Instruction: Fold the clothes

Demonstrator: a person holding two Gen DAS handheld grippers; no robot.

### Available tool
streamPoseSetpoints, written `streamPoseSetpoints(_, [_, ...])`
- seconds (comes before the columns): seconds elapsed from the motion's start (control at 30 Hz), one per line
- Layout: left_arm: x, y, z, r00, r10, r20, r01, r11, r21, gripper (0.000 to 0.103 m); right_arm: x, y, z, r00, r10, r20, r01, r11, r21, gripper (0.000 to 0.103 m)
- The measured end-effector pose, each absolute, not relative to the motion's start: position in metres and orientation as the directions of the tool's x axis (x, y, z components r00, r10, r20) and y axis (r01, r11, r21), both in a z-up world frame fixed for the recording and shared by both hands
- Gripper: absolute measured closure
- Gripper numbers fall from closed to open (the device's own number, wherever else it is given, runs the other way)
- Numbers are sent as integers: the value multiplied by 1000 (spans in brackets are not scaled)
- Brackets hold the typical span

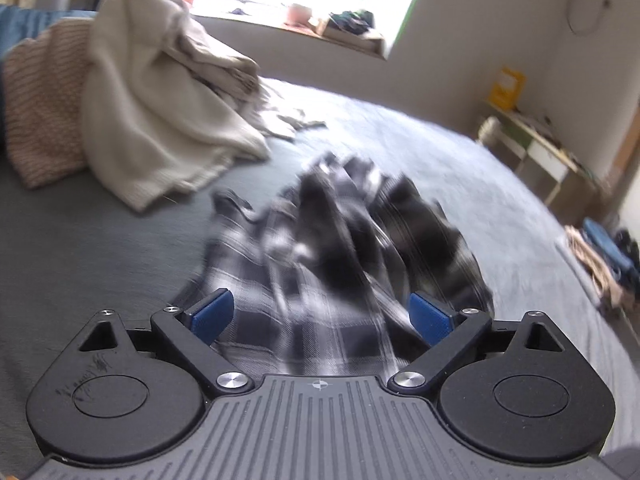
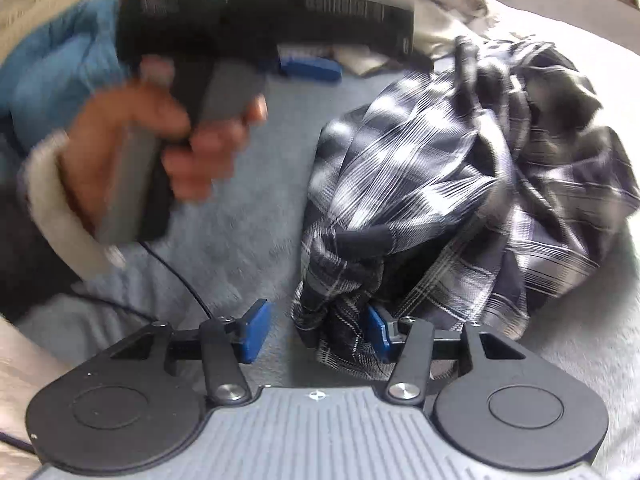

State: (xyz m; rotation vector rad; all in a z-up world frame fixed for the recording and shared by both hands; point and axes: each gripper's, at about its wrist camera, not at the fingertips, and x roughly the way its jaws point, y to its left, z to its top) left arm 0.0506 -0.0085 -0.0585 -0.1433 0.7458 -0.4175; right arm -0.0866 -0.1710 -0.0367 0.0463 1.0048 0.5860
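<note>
On the bed, plaid shirt between wide left fingers, touching spread right fingers.

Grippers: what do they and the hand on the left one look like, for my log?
Both the left gripper and right gripper have black linkage arms, blue finger pads, round black discs, silver screws and a ribbed grey deck with a crosshair mark. The bare left hand wears a cream fleecy cuff; a black cable trails below.

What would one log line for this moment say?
step: fold not begun | left claw: open, over plaid shirt | right claw: open, shirt bunched between | shirt: crumpled on bed
</note>
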Motion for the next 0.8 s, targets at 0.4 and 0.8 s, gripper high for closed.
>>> streamPoseSetpoints(0.4, [52, -12, -79, 620, -383, -685, 286, 923, -257, 8, -70, -265, -5, 626, 386, -678, -45, 885, 463, 44])
streamPoseSetpoints(0.8, [55, -27, -95, 580, -355, -733, 308, 929, -205, 8, -12, -305, -30, 712, 253, -655, 155, 854, 497, 32])
